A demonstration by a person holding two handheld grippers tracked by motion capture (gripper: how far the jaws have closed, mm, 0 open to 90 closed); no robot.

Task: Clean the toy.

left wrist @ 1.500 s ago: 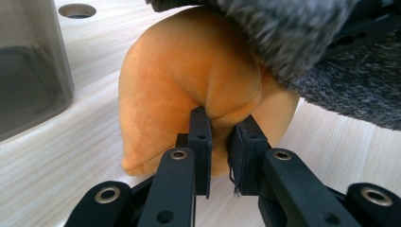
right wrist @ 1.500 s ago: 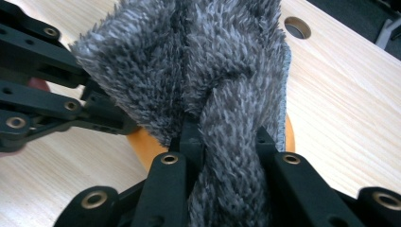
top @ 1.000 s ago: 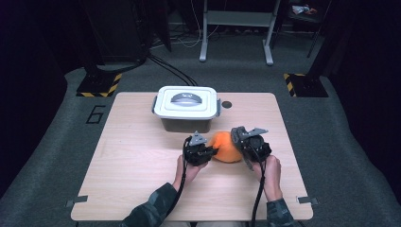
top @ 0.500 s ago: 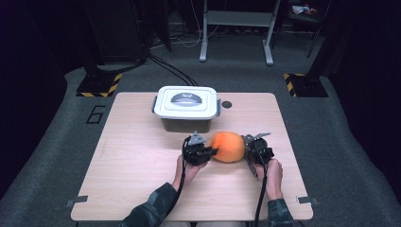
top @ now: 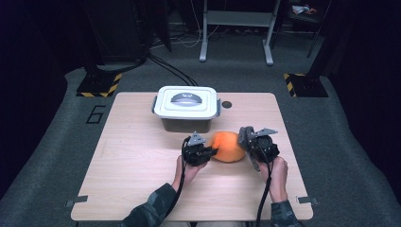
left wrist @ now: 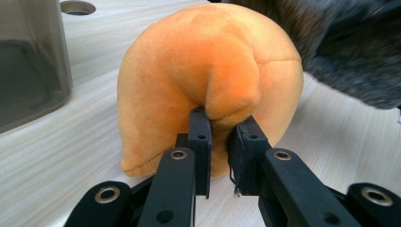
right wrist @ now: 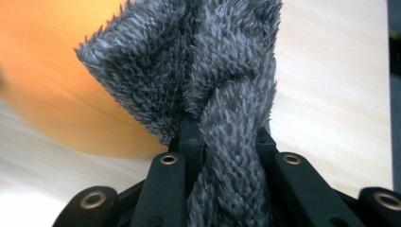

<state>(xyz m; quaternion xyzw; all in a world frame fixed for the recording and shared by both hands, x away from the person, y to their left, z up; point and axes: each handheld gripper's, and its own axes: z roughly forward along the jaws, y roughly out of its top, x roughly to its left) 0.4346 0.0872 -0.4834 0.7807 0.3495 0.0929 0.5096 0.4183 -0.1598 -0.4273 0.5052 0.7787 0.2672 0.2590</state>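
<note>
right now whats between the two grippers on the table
The orange plush toy lies between them in the high view. The left gripper pinches a fold of it, and the right gripper is shut on grey fuzzy cloth beside it.

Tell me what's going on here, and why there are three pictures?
A person sits at a wooden table and holds a tool in each hand. Each tool is a gripper: two black jaws that squeeze together like tongs.

The high view comes from a camera above the table, looking down. There the left gripper and the right gripper sit on either side of an orange plush. Behind them stands a box with its white lid on.

The other two pictures come from small cameras riding on the grippers, so they look along the jaws.

In the left gripper view, the jaws pinch a fold of the orange plush. In the right gripper view, the jaws are shut on a fuzzy grey cloth, right next to the plush.
</note>
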